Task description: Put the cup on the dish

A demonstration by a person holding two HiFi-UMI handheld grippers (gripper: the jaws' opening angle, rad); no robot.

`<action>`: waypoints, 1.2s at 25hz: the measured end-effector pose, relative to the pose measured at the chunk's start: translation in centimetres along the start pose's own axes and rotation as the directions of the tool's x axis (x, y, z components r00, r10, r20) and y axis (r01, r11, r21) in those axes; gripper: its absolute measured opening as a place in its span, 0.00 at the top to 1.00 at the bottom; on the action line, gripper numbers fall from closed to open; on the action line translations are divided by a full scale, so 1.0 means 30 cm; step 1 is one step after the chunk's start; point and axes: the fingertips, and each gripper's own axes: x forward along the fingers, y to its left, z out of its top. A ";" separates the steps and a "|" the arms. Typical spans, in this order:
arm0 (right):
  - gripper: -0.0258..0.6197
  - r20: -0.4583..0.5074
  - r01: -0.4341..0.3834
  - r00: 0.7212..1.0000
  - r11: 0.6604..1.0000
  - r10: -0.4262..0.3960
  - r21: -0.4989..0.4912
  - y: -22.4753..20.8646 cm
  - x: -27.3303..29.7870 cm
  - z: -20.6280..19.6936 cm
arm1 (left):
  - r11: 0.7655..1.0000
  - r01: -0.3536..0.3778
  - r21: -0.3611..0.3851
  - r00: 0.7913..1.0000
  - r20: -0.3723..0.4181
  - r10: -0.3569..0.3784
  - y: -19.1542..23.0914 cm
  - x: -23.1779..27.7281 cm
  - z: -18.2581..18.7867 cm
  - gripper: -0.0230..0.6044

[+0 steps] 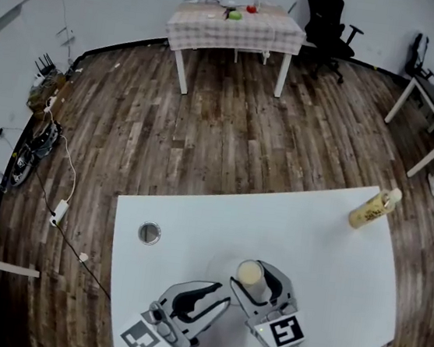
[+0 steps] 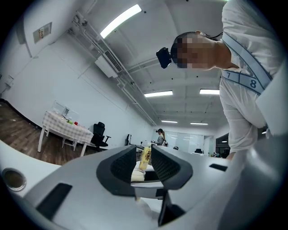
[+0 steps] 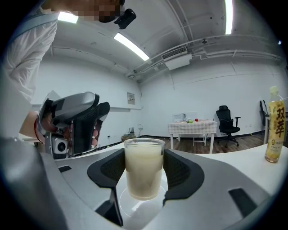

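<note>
A clear cup (image 3: 144,167) of milky liquid stands upright between the jaws of my right gripper (image 3: 144,170), which is shut on it. Right under the cup lies a white dish (image 3: 134,207); whether the cup touches it I cannot tell. In the head view the cup (image 1: 249,273) sits near the table's front edge inside my right gripper (image 1: 251,275), and the dish is hidden. Just to its left, my left gripper (image 1: 217,296) has its jaws almost together with nothing between them. Through that slit the left gripper (image 2: 144,164) view shows the cup (image 2: 137,173).
A yellow bottle (image 1: 372,211) stands at the far right of the white table (image 1: 195,221). A round metal grommet (image 1: 148,233) sits in the table's left part. Across the wood floor are a checked table (image 1: 235,23), an office chair (image 1: 330,22) and cables (image 1: 45,136).
</note>
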 end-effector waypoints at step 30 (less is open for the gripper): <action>0.54 -0.156 -0.008 0.988 0.996 -0.006 -0.092 0.018 0.070 -0.143 | 0.997 -0.077 0.010 0.995 -0.065 0.078 0.079 -0.009 -0.118 0.85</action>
